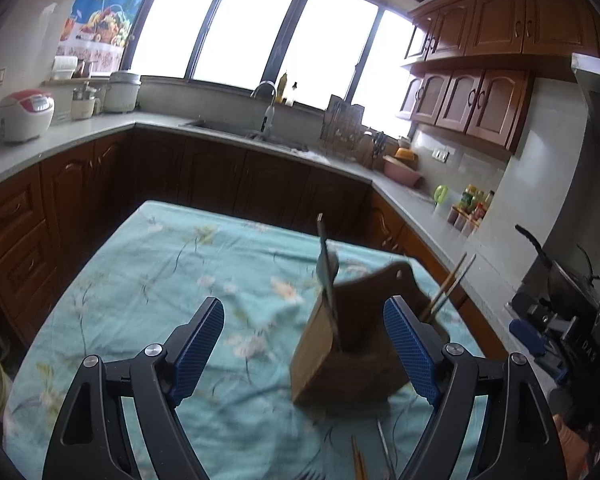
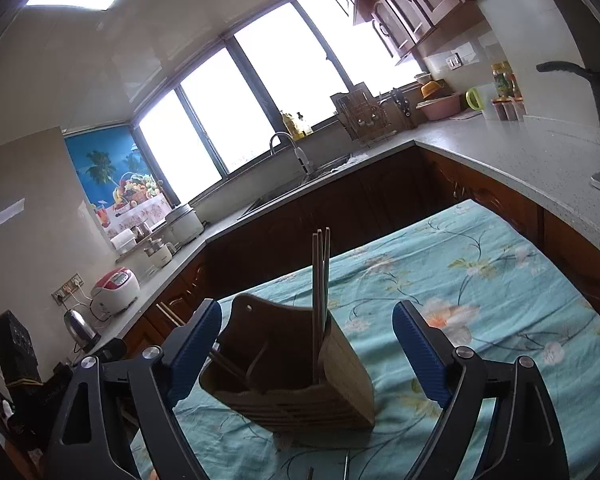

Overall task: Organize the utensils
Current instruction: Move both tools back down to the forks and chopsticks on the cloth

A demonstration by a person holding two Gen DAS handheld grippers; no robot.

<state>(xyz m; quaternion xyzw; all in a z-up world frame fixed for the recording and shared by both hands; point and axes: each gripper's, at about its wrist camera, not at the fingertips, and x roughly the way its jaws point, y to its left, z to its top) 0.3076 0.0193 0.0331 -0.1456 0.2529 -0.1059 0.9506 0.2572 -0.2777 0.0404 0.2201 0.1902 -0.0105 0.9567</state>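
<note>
A brown wooden utensil holder (image 1: 352, 344) stands on the table with the teal floral cloth (image 1: 180, 264). In the left wrist view a dark flat utensil (image 1: 326, 272) and chopsticks (image 1: 448, 288) stick out of it. My left gripper (image 1: 304, 344) is open and empty, its jaws on either side of the holder's near part. More utensils (image 1: 370, 456) lie on the cloth at the bottom edge. In the right wrist view the holder (image 2: 292, 380) holds upright metal chopsticks (image 2: 321, 280). My right gripper (image 2: 308, 352) is open and empty, just before the holder.
Wooden kitchen cabinets (image 1: 220, 176) and a grey counter (image 1: 80, 132) ring the table. A sink with a tap (image 1: 266, 108) is under the window. A rice cooker (image 1: 26, 114) stands at left. A stove with a pan (image 1: 560, 276) is at right.
</note>
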